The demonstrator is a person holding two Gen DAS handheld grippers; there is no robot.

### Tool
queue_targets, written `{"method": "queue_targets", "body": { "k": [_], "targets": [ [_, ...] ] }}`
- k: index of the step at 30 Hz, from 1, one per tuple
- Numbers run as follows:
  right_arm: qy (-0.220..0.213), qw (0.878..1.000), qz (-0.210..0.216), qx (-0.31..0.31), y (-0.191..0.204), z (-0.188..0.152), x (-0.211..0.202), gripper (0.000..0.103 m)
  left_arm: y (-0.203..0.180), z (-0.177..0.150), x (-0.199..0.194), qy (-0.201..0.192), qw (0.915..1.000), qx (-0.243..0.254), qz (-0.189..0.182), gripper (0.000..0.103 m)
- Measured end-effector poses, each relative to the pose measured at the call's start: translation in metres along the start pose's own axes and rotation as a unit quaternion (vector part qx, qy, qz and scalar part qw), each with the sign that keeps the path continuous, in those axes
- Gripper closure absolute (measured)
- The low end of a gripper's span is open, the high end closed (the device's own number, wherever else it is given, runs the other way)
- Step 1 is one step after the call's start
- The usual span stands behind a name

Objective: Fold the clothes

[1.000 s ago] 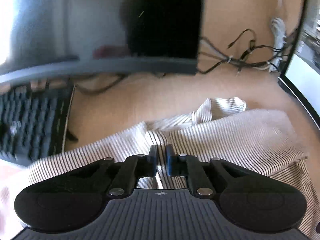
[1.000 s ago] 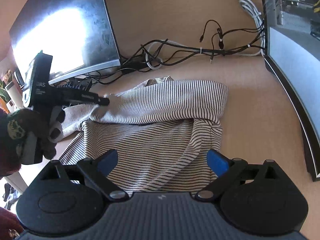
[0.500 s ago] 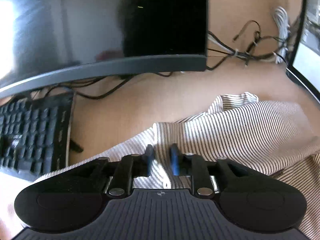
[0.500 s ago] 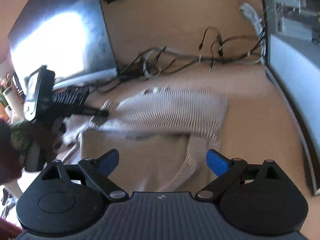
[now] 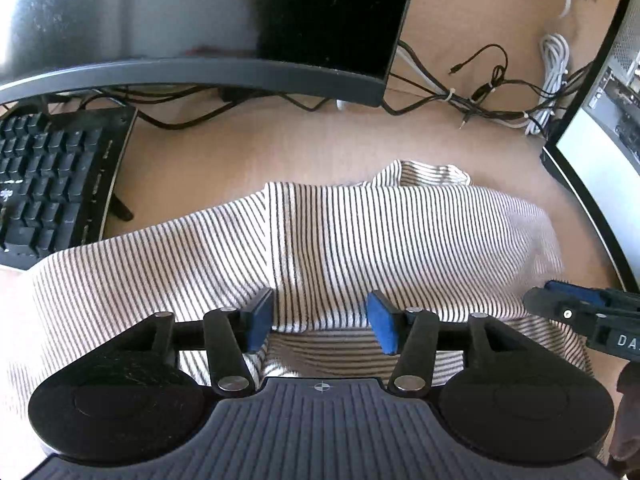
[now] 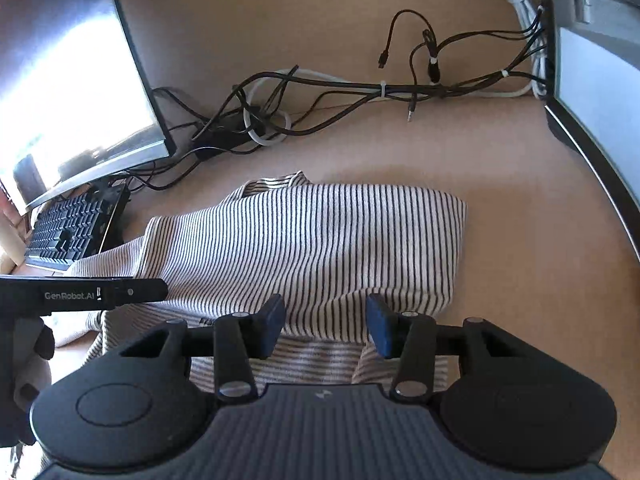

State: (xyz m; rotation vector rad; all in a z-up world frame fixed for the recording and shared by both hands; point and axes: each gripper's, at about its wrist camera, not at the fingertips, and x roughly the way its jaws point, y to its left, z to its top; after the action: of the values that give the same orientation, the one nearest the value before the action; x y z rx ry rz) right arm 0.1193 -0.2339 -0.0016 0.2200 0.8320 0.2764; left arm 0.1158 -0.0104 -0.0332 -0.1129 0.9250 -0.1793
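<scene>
A white shirt with thin black stripes lies partly folded on the tan desk, its upper layer doubled over toward me. My left gripper hangs open just above the near fold, nothing between its blue pads. My right gripper is open as well, over the fold's near edge on the shirt's right half. The right gripper's fingers enter the left wrist view from the right edge. In the right wrist view, the left gripper's black finger reaches in from the left over a sleeve.
A curved monitor stands behind the shirt, a black keyboard at the left. Tangled cables run along the back. A second screen's edge lines the right side.
My left gripper has let go of the striped cloth and opened wide. The right gripper has come down closer over the shirt, its jaws narrower than before. The top fold now lies flat.
</scene>
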Motion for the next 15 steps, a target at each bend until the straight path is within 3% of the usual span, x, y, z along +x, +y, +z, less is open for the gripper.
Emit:
{"method": "queue_targets", "body": {
  "k": [7,8,11,15],
  "targets": [
    [0.001,1.000,0.001,-0.017,0.002,0.002,-0.003,0.058,0.009,0.000,-0.013,-0.014,0.9998,-0.007,0.009,0.036],
    [-0.003,1.000,-0.002,-0.023,0.006,0.000,-0.008,0.054,0.013,-0.002,-0.019,-0.020,0.9996,-0.013,0.013,0.036],
    [-0.016,0.999,0.007,-0.043,0.019,-0.007,-0.027,0.036,0.023,-0.006,-0.039,-0.040,0.9985,-0.028,0.026,0.020],
    [-0.023,0.998,0.038,-0.054,0.030,-0.019,-0.050,0.035,0.038,-0.013,-0.066,-0.066,0.9957,-0.049,0.043,0.012]
  ]
}}
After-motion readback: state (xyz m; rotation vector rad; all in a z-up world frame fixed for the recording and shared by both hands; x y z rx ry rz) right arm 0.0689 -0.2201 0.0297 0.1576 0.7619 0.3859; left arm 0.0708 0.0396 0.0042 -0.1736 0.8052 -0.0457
